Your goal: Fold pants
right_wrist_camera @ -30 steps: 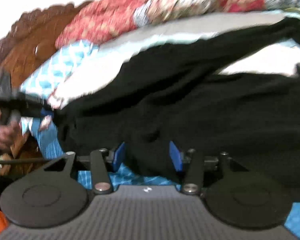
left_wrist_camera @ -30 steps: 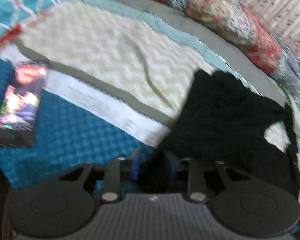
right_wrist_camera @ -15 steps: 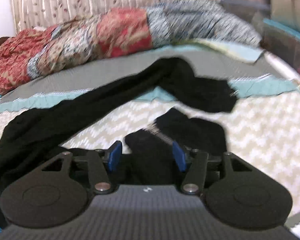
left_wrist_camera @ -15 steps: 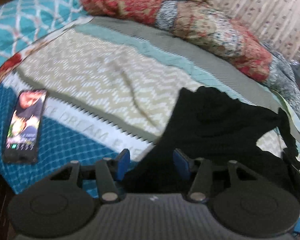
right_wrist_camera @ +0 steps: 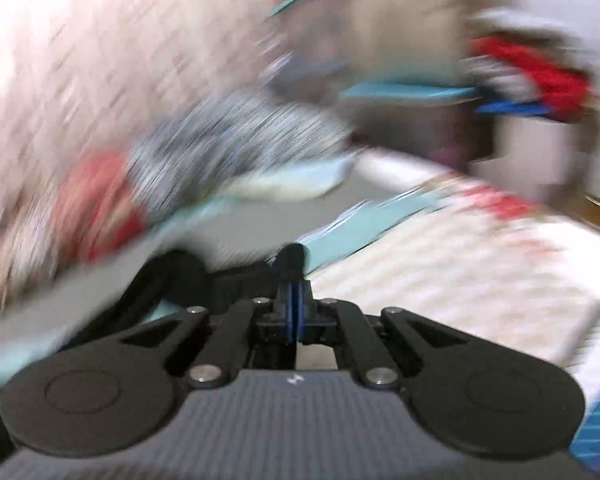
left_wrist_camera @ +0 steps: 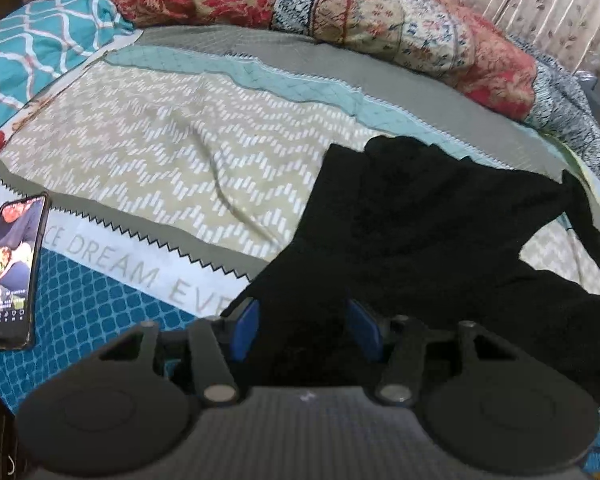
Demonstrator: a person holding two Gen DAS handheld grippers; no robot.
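Note:
Black pants [left_wrist_camera: 420, 220] lie crumpled across the right half of the bedspread [left_wrist_camera: 160, 140] in the left wrist view. My left gripper [left_wrist_camera: 302, 312] hovers over their near edge, blue pads [left_wrist_camera: 246, 330] apart, with black cloth lying loose between them. The right wrist view is heavily blurred. In it my right gripper [right_wrist_camera: 295, 280] has its blue pads pressed together, and a strip of the black pants [right_wrist_camera: 176, 268] trails from its tips down to the left.
A phone [left_wrist_camera: 10, 272] with a lit screen lies on the blue part of the bedspread at the left. A teal patterned pillow [left_wrist_camera: 32, 40] sits at the far left. A rumpled red and floral quilt [left_wrist_camera: 380, 20] runs along the back edge by a curtain.
My left jaws widened off the cloth and the hand drew back slightly. My right jaws went from apart over the pants to pressed together, and that hand swung fast up and sideways.

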